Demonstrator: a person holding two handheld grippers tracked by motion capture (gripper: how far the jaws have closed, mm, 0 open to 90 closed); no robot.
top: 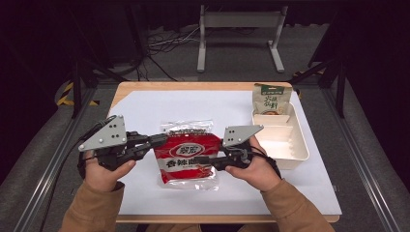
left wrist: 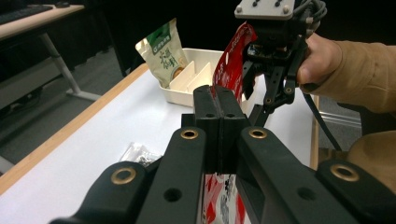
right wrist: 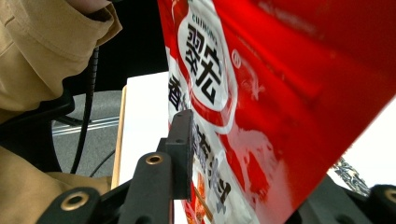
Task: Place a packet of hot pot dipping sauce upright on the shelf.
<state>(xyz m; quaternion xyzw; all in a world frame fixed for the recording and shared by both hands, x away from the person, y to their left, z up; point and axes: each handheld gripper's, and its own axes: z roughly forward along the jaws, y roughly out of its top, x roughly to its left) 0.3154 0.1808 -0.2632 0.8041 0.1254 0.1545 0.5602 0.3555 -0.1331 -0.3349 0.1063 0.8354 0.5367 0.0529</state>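
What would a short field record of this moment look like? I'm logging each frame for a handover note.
held item: red snack packet, lifted over the white table
left gripper: shut on the packet's left edge
right gripper: jaws either side of the packet's right edge
beneath packet: clear packet lying flat
tray: white divided tray, right side
in tray: green pouch, leaning at far end

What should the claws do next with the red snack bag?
Probably finish closing the right claw on the red snack bag. The left claw is already shut on the bag's edge, while the right one has the bag between its jaws with a gap showing in the right gripper view. With both gripping, the bag could go toward the white tray.
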